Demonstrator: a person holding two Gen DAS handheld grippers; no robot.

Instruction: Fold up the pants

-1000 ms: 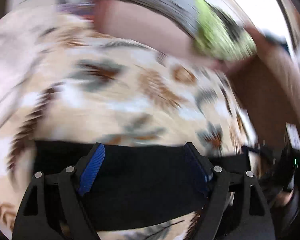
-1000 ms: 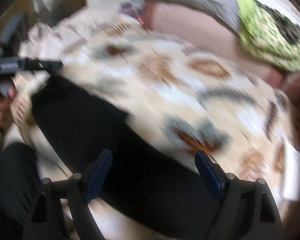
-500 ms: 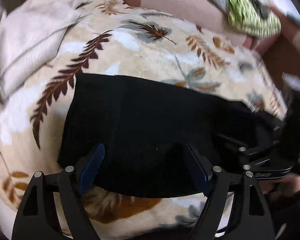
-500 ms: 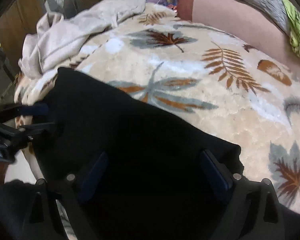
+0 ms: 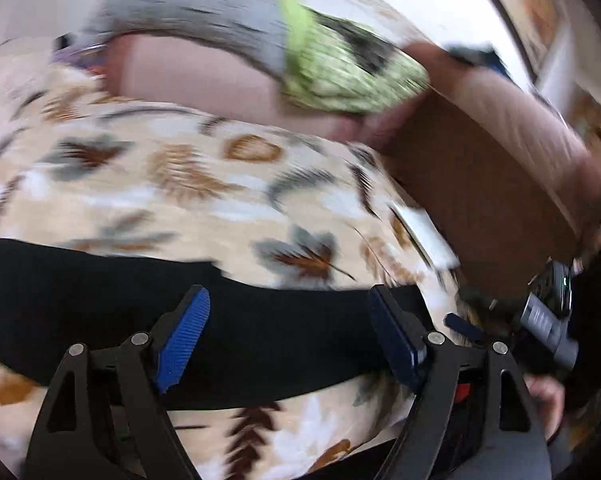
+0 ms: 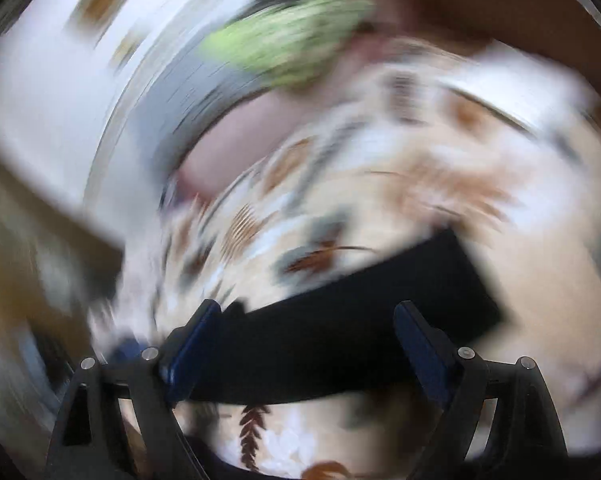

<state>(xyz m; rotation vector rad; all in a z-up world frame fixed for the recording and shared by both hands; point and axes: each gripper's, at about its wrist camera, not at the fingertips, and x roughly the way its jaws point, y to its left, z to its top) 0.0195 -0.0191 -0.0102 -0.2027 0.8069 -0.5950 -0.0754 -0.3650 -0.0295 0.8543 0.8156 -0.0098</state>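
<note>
The black pants point(image 5: 100, 300) lie flat as a folded dark band across the leaf-print blanket point(image 5: 172, 184). My left gripper point(image 5: 288, 332) is open and empty, fingers spread just over the pants' near edge. In the right wrist view the pants point(image 6: 360, 312) show as a dark rectangle, heavily blurred. My right gripper point(image 6: 308, 344) is open, fingers spread over the pants, holding nothing. The right gripper's body point(image 5: 548, 320) shows at the right edge of the left wrist view, next to the pants' end.
A pink bolster point(image 5: 188, 76), a grey quilt point(image 5: 204, 12) and a green pillow point(image 5: 348, 76) lie at the bed's far side. A brown wooden headboard point(image 5: 480, 184) rises at right. A white card point(image 5: 424, 232) lies near the blanket's right edge.
Both views have swung up and away from the pants, now strongly blurred. The pants fill less of each view and sit lower. Both grippers stay open.
</note>
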